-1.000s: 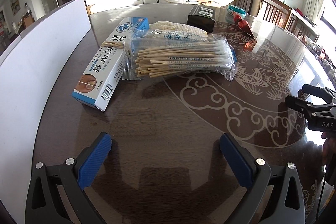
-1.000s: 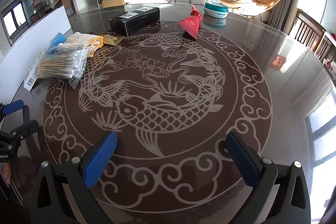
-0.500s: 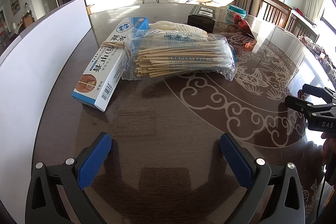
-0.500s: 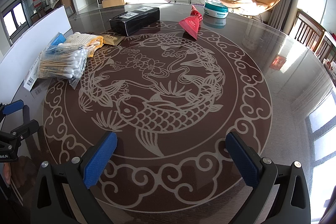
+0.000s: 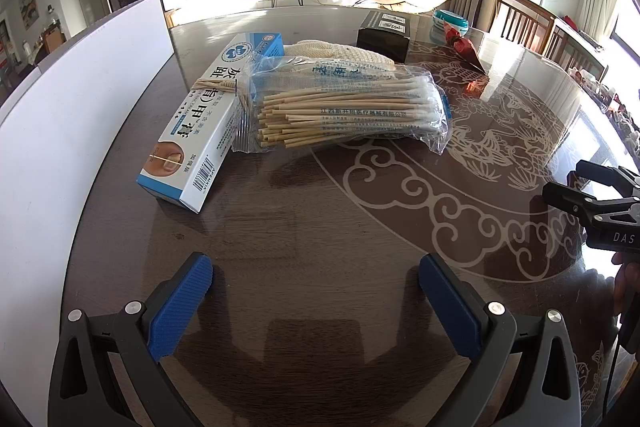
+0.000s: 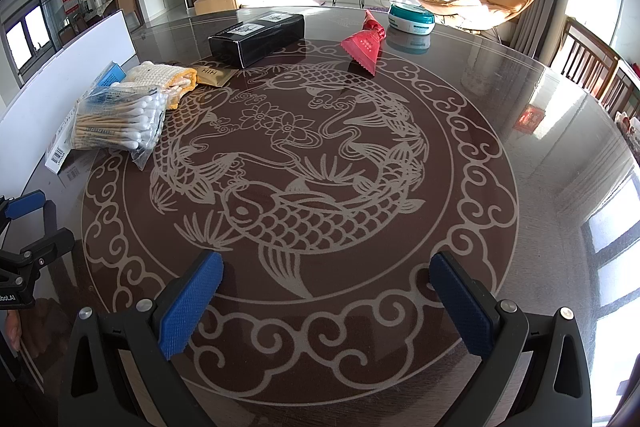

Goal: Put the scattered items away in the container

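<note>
Left tool [image 5: 314, 289] spread wide, empty, low over surface [image 5: 320, 227]. Right tool [image 6: 326, 291] likewise wide apart, holding nothing. Swab bag [image 5: 344, 111] lies partly atop blue box [image 5: 208, 123], near white board [image 5: 72, 131]. Cloth [image 6: 164, 79], black box [image 6: 256, 37], red pouch [image 6: 364, 45], teal tin [image 6: 412, 19] farther off.

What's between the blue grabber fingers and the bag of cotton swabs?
Nothing, only bare table. The left wrist view shows the open left gripper apart from the cotton swab bag.
</note>
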The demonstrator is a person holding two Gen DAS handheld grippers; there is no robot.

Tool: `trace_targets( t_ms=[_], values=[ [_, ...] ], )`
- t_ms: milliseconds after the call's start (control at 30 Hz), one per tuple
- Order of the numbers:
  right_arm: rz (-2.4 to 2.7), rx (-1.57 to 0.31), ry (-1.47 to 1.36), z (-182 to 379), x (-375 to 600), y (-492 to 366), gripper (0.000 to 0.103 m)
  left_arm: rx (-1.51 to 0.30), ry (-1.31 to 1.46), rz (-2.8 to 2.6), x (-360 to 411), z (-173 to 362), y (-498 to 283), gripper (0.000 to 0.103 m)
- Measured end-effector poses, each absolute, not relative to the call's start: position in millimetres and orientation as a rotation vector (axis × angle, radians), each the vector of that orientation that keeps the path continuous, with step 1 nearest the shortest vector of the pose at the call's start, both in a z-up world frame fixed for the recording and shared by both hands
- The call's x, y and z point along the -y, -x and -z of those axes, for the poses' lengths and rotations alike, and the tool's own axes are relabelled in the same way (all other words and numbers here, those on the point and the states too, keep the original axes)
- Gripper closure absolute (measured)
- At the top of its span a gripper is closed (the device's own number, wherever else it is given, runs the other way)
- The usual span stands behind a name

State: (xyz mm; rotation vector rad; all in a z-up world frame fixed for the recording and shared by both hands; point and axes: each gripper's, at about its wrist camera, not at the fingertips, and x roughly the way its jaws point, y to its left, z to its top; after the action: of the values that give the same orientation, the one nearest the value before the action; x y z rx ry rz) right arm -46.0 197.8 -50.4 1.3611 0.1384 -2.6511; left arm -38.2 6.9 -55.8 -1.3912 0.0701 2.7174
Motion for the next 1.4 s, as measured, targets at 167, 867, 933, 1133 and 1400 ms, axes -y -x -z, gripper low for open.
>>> trace_targets(
  t_ms=[167, 867, 933, 1133, 1400],
  values=[
    [2.651, -0.138, -1.361, 50.4, -197.7, 46.1, 0.0, -0.07, 1.391, -2.717, -7.0, 56.0, 38.7, 0.0],
    [2.591, 0.002, -1.36, 42.0, -167.6, 85.4, 0.0, -0.028, 1.418, -2.77, 35.9, 58.1, 24.3, 0.0],
    [2.572, 0.1, -1.266, 28.0, -142.7, 105.4, 0.0, -0.028, 1.418, -2.77, 36.0, 58.1, 24.2, 0.0],
    [2.502, 0.277, -1.321, 36.2, -72.2, 185.6, 0.0, -0.028, 1.418, -2.769, 36.0, 58.2, 24.2, 0.0],
    [2.387, -0.254, -1.221, 52.2, -39.2, 139.3, 0.0, -0.025, 1.417, -2.769, 35.8, 58.2, 22.7, 0.0]
  ],
)
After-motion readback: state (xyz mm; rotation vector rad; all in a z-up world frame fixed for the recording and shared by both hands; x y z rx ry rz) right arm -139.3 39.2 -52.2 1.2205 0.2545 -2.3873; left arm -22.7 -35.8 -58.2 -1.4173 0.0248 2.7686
